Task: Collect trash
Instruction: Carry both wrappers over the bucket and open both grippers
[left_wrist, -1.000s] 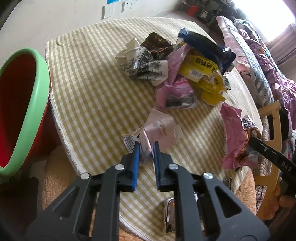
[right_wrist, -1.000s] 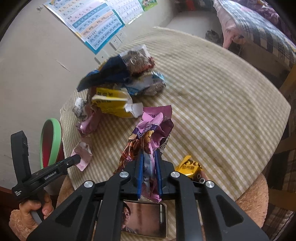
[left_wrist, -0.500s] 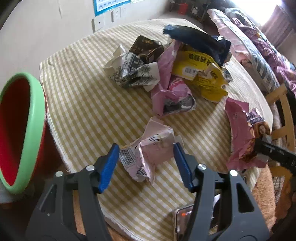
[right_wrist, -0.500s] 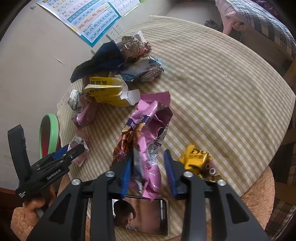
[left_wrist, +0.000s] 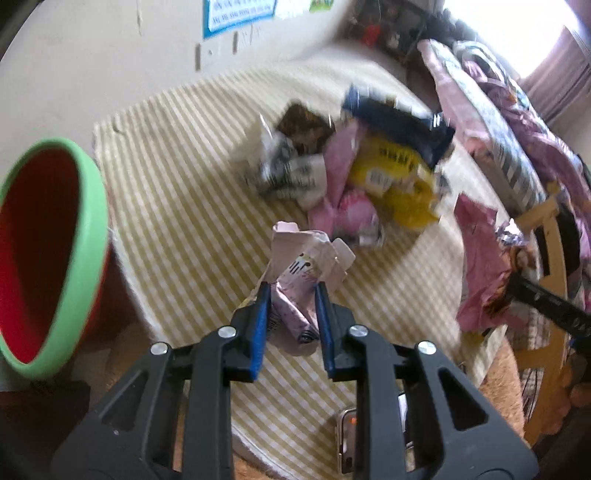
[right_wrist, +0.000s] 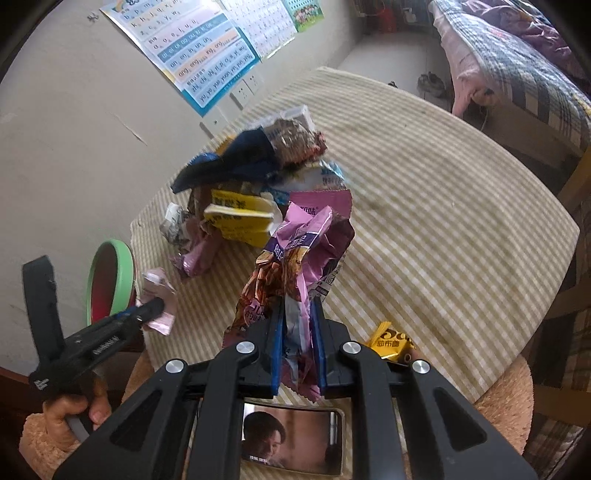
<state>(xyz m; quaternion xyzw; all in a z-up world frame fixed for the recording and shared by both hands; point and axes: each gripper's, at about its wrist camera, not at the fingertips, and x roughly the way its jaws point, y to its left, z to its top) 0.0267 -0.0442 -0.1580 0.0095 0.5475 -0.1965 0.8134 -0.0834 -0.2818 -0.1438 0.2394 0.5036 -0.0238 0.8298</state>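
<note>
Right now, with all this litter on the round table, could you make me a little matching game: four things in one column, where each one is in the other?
Things:
1. pale pink wrapper
2. purple snack bag
3. phone
4. red bin

Places:
A. beside the table, off its edge
B. between the left tongs
C. flat on the table's near edge, screen lit
D. between the right tongs

Pairs: 1-B, 2-D, 3-C, 4-A

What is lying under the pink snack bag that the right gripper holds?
Under the pink snack bag in the right gripper lie the checked tablecloth and, nearer, a phone. The bag hides the cloth directly beneath it.
</note>
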